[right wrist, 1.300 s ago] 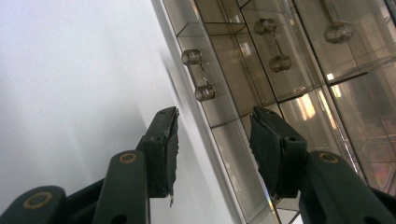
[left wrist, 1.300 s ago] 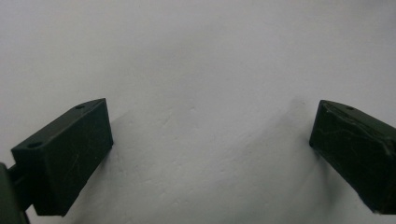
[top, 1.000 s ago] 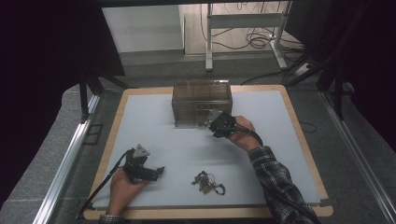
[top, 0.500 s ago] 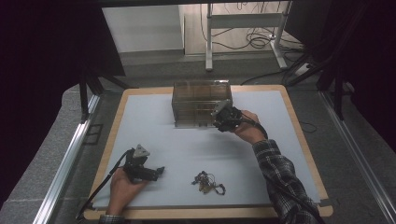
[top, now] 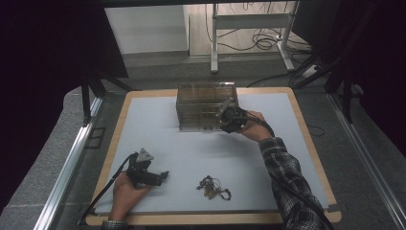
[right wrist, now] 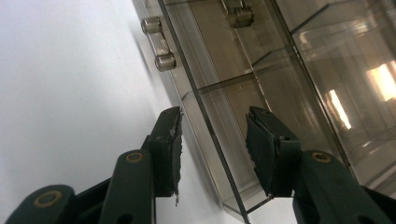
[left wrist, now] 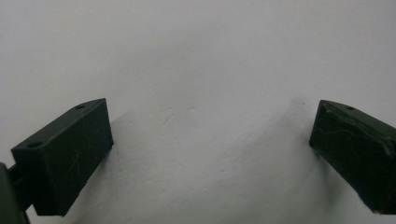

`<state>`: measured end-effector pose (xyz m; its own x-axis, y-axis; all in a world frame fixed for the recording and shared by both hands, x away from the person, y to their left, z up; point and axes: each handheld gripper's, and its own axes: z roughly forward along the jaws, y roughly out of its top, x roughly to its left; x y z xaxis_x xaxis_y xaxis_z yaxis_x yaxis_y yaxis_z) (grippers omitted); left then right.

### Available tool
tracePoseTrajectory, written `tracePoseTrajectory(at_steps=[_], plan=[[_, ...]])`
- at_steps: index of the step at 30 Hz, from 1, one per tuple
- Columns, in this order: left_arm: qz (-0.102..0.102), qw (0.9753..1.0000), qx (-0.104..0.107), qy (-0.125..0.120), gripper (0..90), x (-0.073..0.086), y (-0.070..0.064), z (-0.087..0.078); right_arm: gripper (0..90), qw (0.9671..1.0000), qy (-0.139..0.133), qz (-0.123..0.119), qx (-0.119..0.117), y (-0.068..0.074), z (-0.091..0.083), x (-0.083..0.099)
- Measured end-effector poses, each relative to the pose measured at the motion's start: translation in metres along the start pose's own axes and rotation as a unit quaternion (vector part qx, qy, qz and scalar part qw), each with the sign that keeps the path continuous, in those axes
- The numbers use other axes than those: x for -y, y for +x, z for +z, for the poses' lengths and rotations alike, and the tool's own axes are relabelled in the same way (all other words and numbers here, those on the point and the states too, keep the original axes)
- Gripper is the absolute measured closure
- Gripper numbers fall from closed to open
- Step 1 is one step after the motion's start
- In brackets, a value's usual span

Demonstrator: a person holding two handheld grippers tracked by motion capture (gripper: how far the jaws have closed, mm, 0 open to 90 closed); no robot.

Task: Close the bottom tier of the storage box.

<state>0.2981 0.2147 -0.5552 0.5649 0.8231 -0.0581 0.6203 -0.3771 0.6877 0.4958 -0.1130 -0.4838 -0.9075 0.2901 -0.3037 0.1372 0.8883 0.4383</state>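
At the left of the high view, our left gripper [top: 163,175] rests low on the pale blue worktop [top: 158,129], near its front edge. In the left gripper view its jaws stand wide apart with nothing between them but bare worktop. Just right of it lies a small tangled heap of dark and gold-coloured jewellery [top: 213,187], untouched and well apart from the box. Further right and toward the back stands the smoky transparent plastic compartment box [top: 205,106], its lid down. Our right gripper [top: 223,115] is at its front right corner; in the right gripper view its jaws are partly open and straddle the thin front lip of the lid [right wrist: 212,135], not yet clamped on it. We judge the work barely begun: the lid has to be gripped and raised, and the jewellery is yet to go in.
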Motion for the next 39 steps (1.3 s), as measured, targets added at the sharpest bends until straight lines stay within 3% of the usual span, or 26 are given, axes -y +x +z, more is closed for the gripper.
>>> tracePoseTrajectory(at_steps=[23,39], plan=[[0.001,1.0,0.0,0.0,0.0,0.0,0.0,0.0,73.0,0.9969,0.04,-0.017,-0.065,-0.013,0.023,-0.002],[0.001,1.0,0.0,0.0,0.0,0.0,0.0,0.0,78.6,0.9934,0.049,-0.058,-0.086,-0.018,0.025,-0.006]])
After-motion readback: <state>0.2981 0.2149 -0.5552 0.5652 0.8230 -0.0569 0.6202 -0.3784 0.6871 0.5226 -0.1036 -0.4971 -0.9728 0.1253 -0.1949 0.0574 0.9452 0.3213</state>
